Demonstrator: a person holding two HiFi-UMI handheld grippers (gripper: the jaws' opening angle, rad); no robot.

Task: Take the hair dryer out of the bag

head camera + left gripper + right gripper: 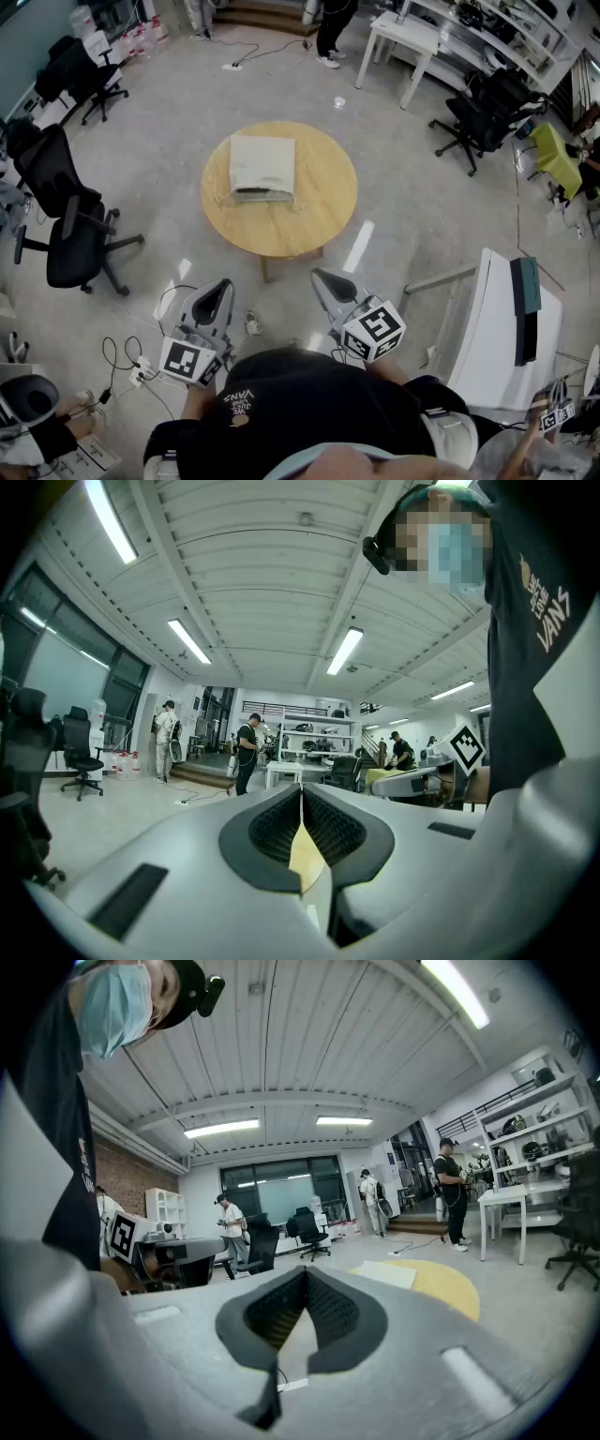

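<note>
Lying flat on the one round wooden counter [323, 220] is a single cream cloth bag [262, 164]. It sits left of centre and toward the far edge, with its mouth facing the near edge. A dark strip shows in that mouth, possibly the hair dryer inside the bag, though the head view is too small to tell.

Two tools are held close to the person's chest, well short of the counter's near edge: the left tool [221, 286] and the right tool [323, 277], side by side and apart. Each has its two jaws pressed together with nothing between them.

One black office chair [66, 225] stands on the floor left of the counter.
</note>
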